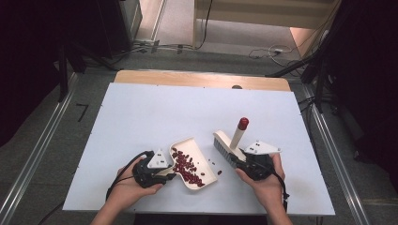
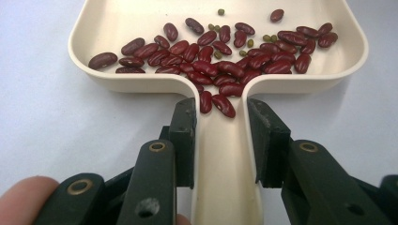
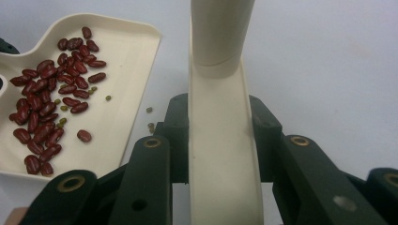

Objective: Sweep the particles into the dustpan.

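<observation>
A cream dustpan (image 1: 206, 168) lies on the white table sheet, with several dark red beans (image 1: 185, 166) and a few small green ones in it. My left gripper (image 1: 170, 172) is shut on the pan's handle (image 2: 225, 154), and in the left gripper view its pads (image 2: 184, 136) press both sides of it. My right gripper (image 1: 237, 161) is shut on a cream hand brush (image 3: 223, 140) just right of the pan. The brush's bristles (image 1: 223, 145) rest on the sheet and its red-tipped handle (image 1: 242, 124) points away and up.
A few loose beans (image 1: 219, 172) lie on the sheet between pan and brush, and small green ones (image 3: 150, 112) lie by the pan's rim. A bare wooden strip (image 1: 202, 79) runs along the table's far edge. Cables and dark stands surround the table.
</observation>
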Demonstrator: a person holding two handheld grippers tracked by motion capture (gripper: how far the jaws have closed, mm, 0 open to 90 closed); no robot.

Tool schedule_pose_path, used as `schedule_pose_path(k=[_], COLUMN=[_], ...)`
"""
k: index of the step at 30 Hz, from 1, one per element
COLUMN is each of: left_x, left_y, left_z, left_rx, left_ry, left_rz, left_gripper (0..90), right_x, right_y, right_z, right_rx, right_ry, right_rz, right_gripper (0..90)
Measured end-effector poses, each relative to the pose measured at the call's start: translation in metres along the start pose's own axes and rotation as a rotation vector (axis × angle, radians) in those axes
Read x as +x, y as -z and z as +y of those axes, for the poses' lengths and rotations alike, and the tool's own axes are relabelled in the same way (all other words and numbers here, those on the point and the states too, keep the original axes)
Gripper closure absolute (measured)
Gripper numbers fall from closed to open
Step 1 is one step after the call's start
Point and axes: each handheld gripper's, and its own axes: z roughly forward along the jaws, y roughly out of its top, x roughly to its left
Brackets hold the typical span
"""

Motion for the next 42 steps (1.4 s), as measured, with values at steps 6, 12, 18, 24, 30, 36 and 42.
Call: schedule_pose_path(k=[6,12,18,24,30,36,42], left_x=[-0.004,-0.006,-0.008,-0.012,-0.013,-0.012,-0.011], left_y=[0.002,0.002,0.001,-0.002,-0.004,-0.004,-0.004], left_z=[-0.001,0.000,0.001,0.003,0.004,0.004,0.003], left_rx=[0.006,0.009,0.014,0.014,0.016,0.014,0.012], left_ry=[-0.016,-0.024,-0.037,-0.044,-0.048,-0.051,-0.056], left_rz=[-0.010,-0.015,-0.022,-0.029,-0.032,-0.034,-0.035], left_gripper=[66.5,66.5,66.5,66.5,66.5,66.4,66.4], right_x=[0.011,0.022,0.034,0.047,0.065,0.085,0.085], right_y=[-0.001,-0.003,-0.005,-0.008,-0.008,-0.007,0.000], right_z=[0.002,0.004,0.005,0.007,0.010,0.016,0.019], right_rx=[0.013,0.023,0.030,0.035,0.029,0.015,-0.012], right_ry=[-0.011,-0.007,0.002,0.010,0.031,0.061,0.062], right_rz=[-0.012,-0.017,-0.013,-0.008,0.023,0.102,0.140], right_gripper=[65.3,65.3,65.3,65.3,65.3,65.4,65.4])
